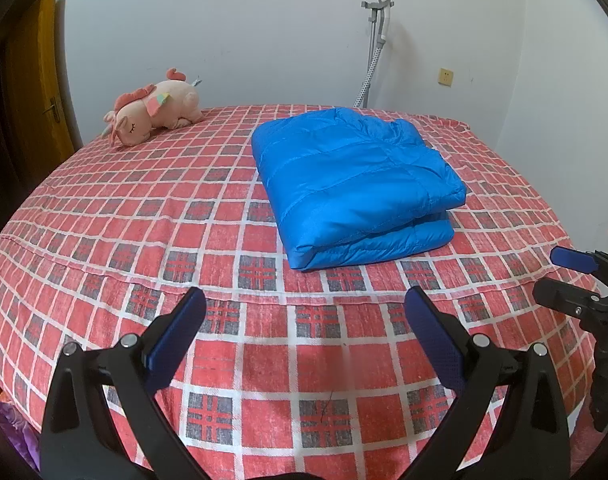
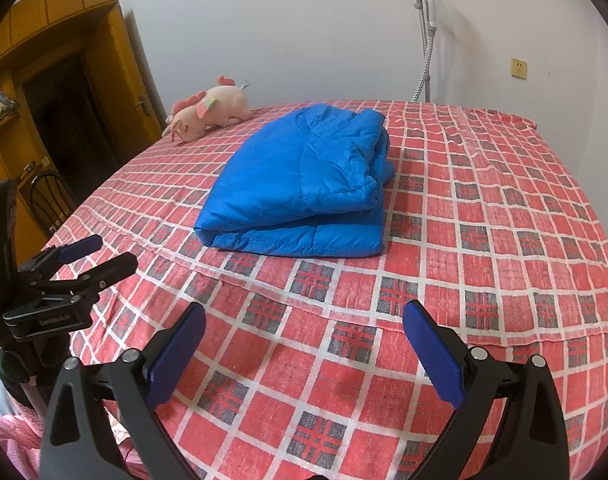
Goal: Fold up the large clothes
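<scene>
Nearest the lens, the left gripper (image 1: 304, 300) is seen with its blue-padded fingers (image 1: 176, 336) spread wide, nothing held between them, above the near part of the bed (image 1: 124, 208). Right gripper (image 2: 304, 316) likewise spread wide and empty over the red checked bedspread (image 2: 504, 240). Each tool is also caught at the edge of the other's view, jaws parted.

Blue padded jacket (image 1: 352, 184) is found folded into a thick rectangular bundle, lying flat on the bedspread past the middle of the bed, well apart from both grippers. Its folded layers are stacked, with the doubled edge facing the cameras.

Pink plush unicorn (image 1: 156, 108) is noted lying on its side near the far left edge of the bed, apart from the jacket. Garment steamer (image 1: 378, 40) stands against the white wall behind the bed. Wooden door (image 2: 64, 92) is seen at left.
</scene>
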